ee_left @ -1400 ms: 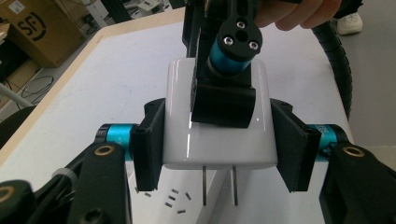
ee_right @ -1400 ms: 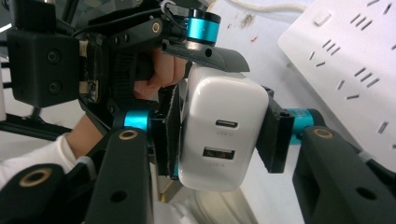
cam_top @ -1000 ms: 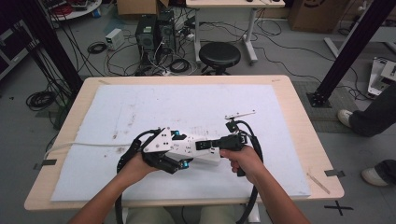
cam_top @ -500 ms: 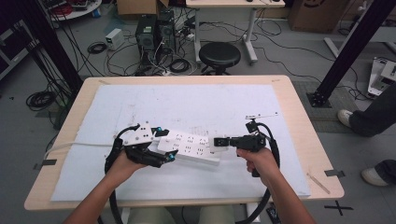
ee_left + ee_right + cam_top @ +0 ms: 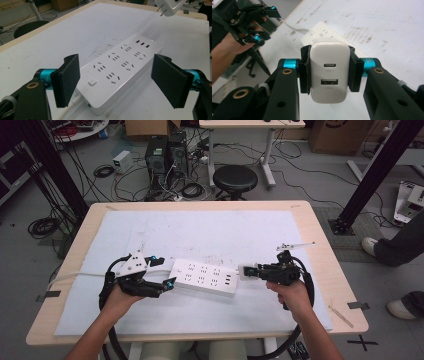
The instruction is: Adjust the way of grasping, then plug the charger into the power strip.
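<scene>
Two grippers in play, one per hand. Your right gripper (image 5: 329, 75) has its jaws clamped on one white charger (image 5: 329, 72), pads pressing both sides; the face toward you carries two ports, one USB-C above one USB-A. In the high view that right gripper (image 5: 248, 270) holds the charger (image 5: 245, 270) clear of the mat, just off the near end of the power strip (image 5: 205, 277), not touching it. In the left gripper view the charger (image 5: 170, 6) hangs beyond the far end of the strip, two flat prongs visible, pointing down and left. Your left gripper (image 5: 120, 80) is open, about halfway, nothing gripped: one pad on each side of the power strip's (image 5: 117, 72) near end, gaps on both sides, no contact. One strip, lying flat on the white mat (image 5: 225, 230); count on its top face is six socket groups in two rows of three, three small slots at the far end, one square button at the near end by your left gripper (image 5: 167, 282). One white cord (image 5: 75, 276) leaves the strip's near end and runs past your left hand (image 5: 120, 300) toward the table (image 5: 320, 235) edge. Your right hand (image 5: 295, 295) sits behind the charger side.
</scene>
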A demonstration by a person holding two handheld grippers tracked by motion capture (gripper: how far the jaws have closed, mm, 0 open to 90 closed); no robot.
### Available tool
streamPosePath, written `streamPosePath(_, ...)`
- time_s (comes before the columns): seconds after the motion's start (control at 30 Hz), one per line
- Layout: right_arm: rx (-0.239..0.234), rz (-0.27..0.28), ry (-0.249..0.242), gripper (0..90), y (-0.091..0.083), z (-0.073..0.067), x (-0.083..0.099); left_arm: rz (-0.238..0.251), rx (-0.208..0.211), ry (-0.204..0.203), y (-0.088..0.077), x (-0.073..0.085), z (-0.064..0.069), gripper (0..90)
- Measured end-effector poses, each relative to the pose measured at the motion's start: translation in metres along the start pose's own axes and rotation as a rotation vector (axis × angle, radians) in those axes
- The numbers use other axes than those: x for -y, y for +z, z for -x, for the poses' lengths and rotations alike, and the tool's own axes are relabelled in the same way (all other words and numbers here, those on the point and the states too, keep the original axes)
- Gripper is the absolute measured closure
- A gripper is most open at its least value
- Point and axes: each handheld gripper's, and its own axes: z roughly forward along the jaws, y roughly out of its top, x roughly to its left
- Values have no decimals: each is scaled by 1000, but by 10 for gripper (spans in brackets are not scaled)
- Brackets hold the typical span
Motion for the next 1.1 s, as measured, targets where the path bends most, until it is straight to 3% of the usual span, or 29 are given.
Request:
streamPosePath(0.23, 36, -1, -27, 631, -10, 0, 1, 6, -8, -10, -2, 4, 2, 234)
streamPosePath(0.63, 60, -1, -49, 631, -17, 3, 3, 7, -21, -18, -8, 7, 0, 234)
streamPosePath(0.8, 94, -27, -86, 631, -19, 3, 2, 5, -27, -29, -8, 11, -2, 234)
streamPosePath(0.87, 121, -44, -131, 631, -20, 0, 0, 2, -27, -33, -8, 13, -2, 234)
streamPosePath(1.1, 188, -108, -208, 632, -17, -6, -3, 5, -30, -38, -8, 15, -3, 234)
